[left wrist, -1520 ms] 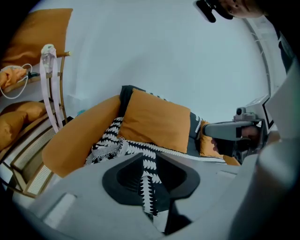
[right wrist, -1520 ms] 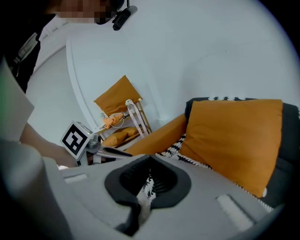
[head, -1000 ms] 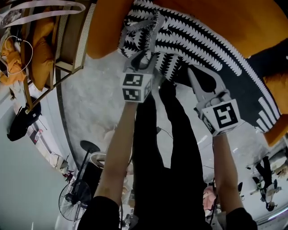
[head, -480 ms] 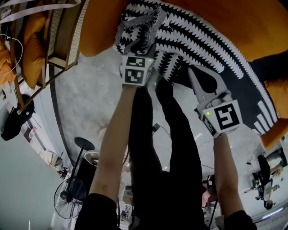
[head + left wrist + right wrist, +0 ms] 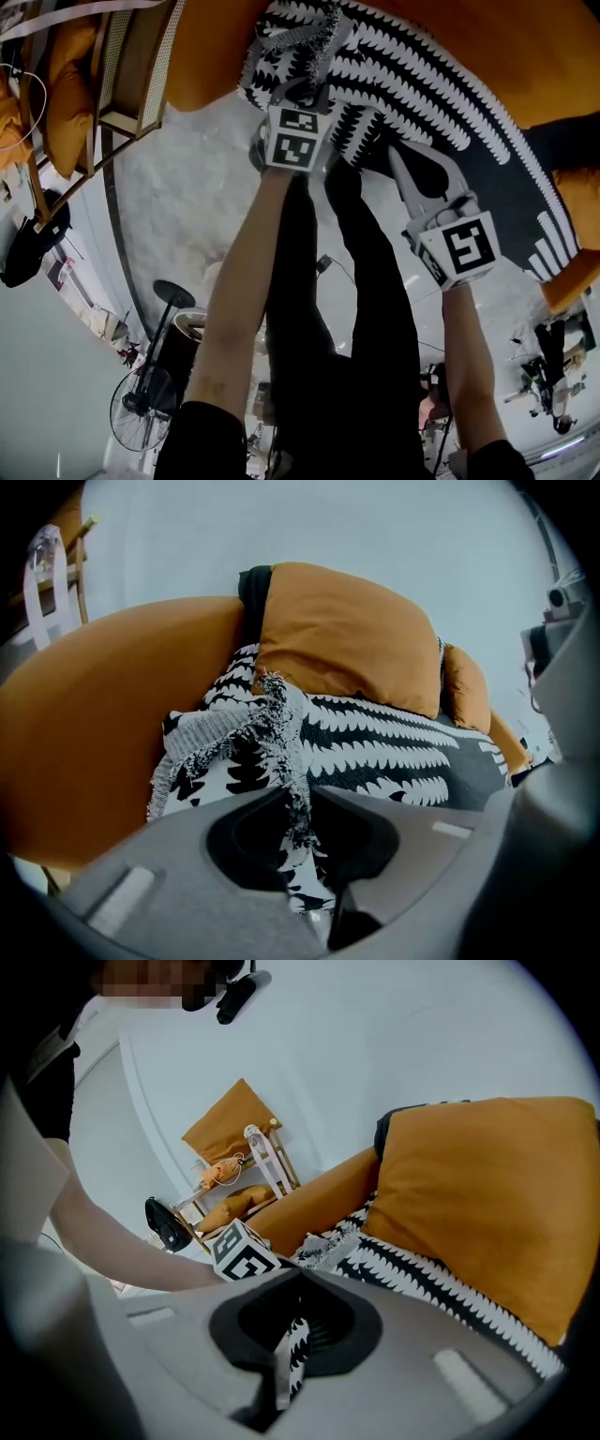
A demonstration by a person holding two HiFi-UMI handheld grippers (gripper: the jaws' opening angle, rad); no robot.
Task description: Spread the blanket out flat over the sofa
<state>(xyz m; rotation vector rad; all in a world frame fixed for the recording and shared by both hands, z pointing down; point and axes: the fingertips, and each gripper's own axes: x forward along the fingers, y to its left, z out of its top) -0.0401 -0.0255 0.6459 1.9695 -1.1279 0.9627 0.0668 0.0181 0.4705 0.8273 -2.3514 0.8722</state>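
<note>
A black-and-white patterned blanket [image 5: 412,84] lies along the orange sofa [image 5: 525,47], and its fringed corner is bunched up near the armrest. My left gripper [image 5: 302,92] is at that bunched corner. In the left gripper view the fringed edge [image 5: 281,724] runs down between its jaws, which have just been closing and now pinch it. My right gripper [image 5: 398,155] is shut on the blanket's front edge further right, and a strip of the fabric [image 5: 292,1344] shows between its jaws. An orange back cushion [image 5: 487,1194] rests on the blanket [image 5: 422,1279].
A wooden rack [image 5: 122,84] with orange cushions stands left of the sofa. A black bag [image 5: 28,253], a round black stand [image 5: 178,295] and a floor fan [image 5: 145,408] are on the pale floor. The person's black trouser legs [image 5: 337,309] are close to the sofa's front.
My left gripper has moved up the picture onto the blanket's bunched fringed corner, and its marker cube now faces the camera. The right gripper has barely shifted.
</note>
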